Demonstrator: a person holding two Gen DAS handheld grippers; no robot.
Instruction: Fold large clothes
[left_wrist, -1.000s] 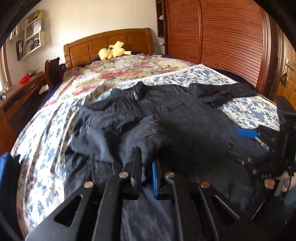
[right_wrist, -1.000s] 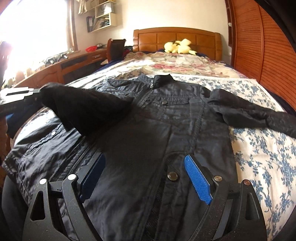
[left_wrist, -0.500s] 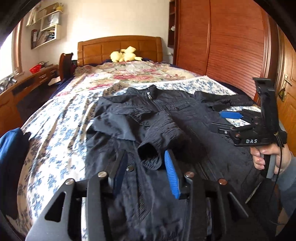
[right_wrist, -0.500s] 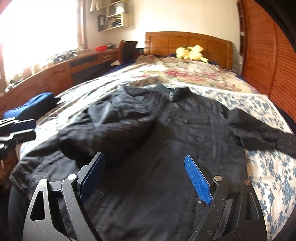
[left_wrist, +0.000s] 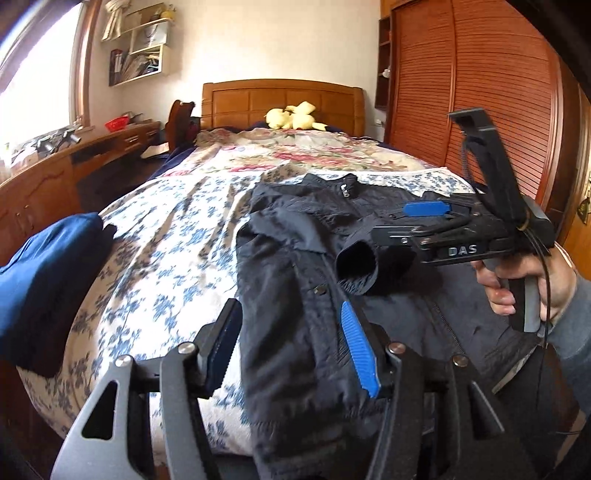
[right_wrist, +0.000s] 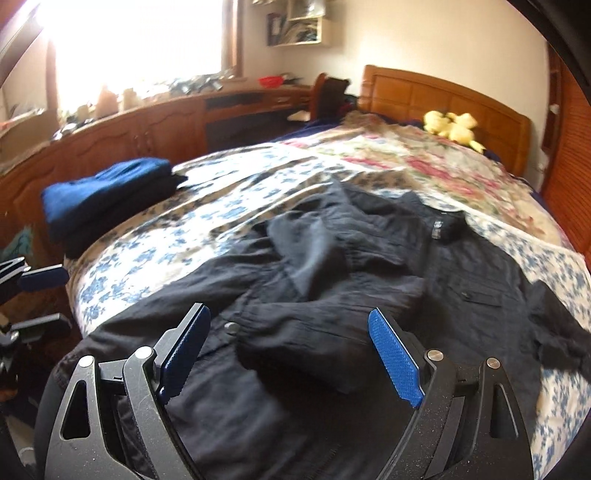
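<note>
A black jacket (left_wrist: 314, 332) lies front-up on the floral bed (left_wrist: 166, 258), collar toward the headboard. Its left sleeve is folded across the chest, the cuff opening (left_wrist: 356, 264) facing me. The jacket also shows in the right wrist view (right_wrist: 369, 295), its other sleeve (right_wrist: 561, 332) stretched to the right. My left gripper (left_wrist: 291, 347) is open and empty above the jacket's lower left edge. My right gripper (right_wrist: 291, 354) is open and empty above the hem; in the left wrist view it (left_wrist: 424, 218) hovers over the jacket's right side.
A folded blue and black clothes pile (right_wrist: 110, 195) sits on the bed's left edge, also visible in the left wrist view (left_wrist: 48, 277). A yellow plush toy (left_wrist: 291, 116) lies by the headboard. A wooden desk (right_wrist: 147, 125) runs along the left, a wardrobe (left_wrist: 480, 92) on the right.
My left gripper let go of the sleeve, opened and pulled back toward the lower left. The sleeve now rests across the chest. My right gripper rose and swung to face left.
</note>
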